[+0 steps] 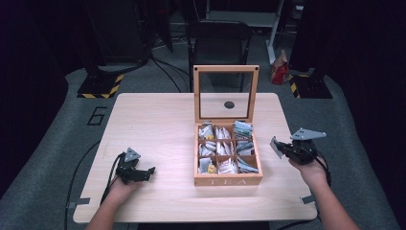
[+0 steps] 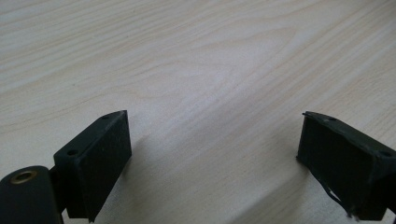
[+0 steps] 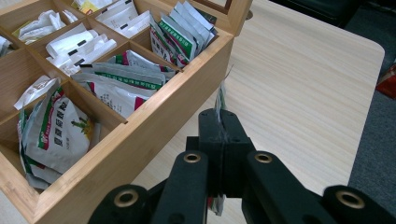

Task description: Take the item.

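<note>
A wooden tea box (image 1: pixel 228 181) stands mid-table with its glass lid (image 1: pixel 225 93) upright; its compartments hold several tea sachets (image 3: pixel 121 88). My right gripper (image 1: pixel 282 148) hovers just right of the box, shut on a thin tea sachet (image 3: pixel 220 100) seen edge-on between the black jaws; in the high view that sachet (image 1: pixel 276 146) sticks out to the left of the jaws. My left gripper (image 1: pixel 146 172) rests low over the bare tabletop at the left, open, with nothing between its fingers (image 2: pixel 98 156).
The light wooden table (image 1: pixel 153 124) has bare surface left of the box and a strip on the right. Its right edge (image 3: pixel 373 60) drops to grey floor. A dark chair (image 1: pixel 218 43) stands beyond the far edge.
</note>
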`<action>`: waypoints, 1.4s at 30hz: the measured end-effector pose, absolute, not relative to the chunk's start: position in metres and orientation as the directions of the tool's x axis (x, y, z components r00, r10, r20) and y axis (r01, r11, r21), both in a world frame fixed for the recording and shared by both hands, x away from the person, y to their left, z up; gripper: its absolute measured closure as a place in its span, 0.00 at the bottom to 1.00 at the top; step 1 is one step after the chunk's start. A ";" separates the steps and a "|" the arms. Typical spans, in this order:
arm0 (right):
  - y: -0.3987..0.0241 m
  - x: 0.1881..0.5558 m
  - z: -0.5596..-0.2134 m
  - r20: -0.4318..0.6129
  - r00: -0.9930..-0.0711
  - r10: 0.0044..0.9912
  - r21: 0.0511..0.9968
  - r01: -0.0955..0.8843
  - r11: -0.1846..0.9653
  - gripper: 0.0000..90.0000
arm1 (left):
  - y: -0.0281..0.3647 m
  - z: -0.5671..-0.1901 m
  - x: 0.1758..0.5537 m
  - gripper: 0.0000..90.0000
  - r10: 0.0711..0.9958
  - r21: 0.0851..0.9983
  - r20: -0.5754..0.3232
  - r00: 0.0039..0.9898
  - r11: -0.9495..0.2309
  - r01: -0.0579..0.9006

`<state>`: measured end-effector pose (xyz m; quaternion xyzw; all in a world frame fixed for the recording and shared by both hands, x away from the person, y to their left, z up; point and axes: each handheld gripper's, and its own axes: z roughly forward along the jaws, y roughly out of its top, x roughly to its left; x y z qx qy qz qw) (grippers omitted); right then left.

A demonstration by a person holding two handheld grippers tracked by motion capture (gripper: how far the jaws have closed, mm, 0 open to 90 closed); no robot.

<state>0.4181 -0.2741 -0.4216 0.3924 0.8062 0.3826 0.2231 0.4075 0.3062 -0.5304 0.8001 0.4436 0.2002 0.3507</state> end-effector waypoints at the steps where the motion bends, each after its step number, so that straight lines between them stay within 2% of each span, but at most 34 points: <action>1: -0.274 0.418 -0.422 -0.060 -0.591 0.804 0.788 0.467 0.402 1.00 | 0.306 -0.530 0.407 0.10 0.850 0.739 0.009 0.526 -0.360 0.569; 42: -0.275 0.418 -0.468 -0.068 -0.555 0.829 0.751 0.519 0.409 0.99 | 0.306 -0.530 0.407 0.10 0.851 0.739 0.009 0.526 -0.359 0.569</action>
